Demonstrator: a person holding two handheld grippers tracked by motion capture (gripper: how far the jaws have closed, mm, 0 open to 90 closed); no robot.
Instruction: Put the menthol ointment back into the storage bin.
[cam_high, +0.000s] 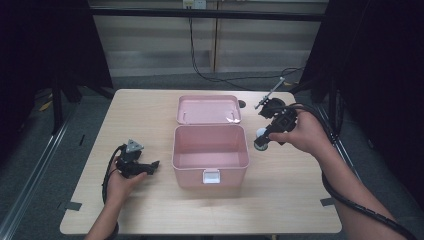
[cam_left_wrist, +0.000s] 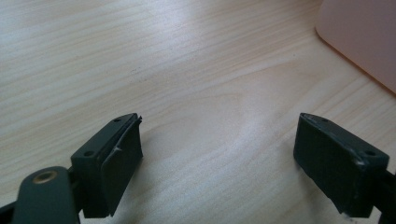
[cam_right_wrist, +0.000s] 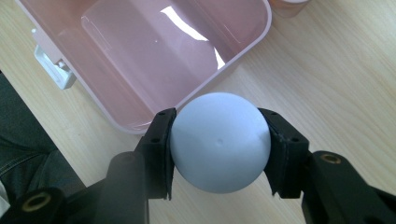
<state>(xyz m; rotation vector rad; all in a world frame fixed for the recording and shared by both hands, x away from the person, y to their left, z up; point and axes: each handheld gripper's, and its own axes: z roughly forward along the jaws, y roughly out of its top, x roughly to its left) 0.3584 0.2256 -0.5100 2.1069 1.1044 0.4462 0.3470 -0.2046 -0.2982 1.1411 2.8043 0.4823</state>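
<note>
A pale blue-white ball (cam_right_wrist: 219, 142) is clamped between the pads of my right gripper (cam_right_wrist: 219, 149), held above the table just outside the right wall of the open pink box (cam_right_wrist: 140, 65). In the high view the right gripper (cam_high: 263, 140) hangs beside the box (cam_high: 210, 161) with the ball (cam_high: 261, 133) showing at its tip. My left gripper (cam_high: 150, 166) rests low over the table to the left of the box. Its jaws (cam_left_wrist: 219, 158) stand wide apart over bare wood, with nothing between them.
The box's pink lid (cam_high: 208, 109) lies flat behind the box. A white latch (cam_high: 211, 176) sits on the box's front wall. Cables trail from both grippers. Dark drapes flank the wooden table (cam_high: 150, 210), and its edges lie near both forearms.
</note>
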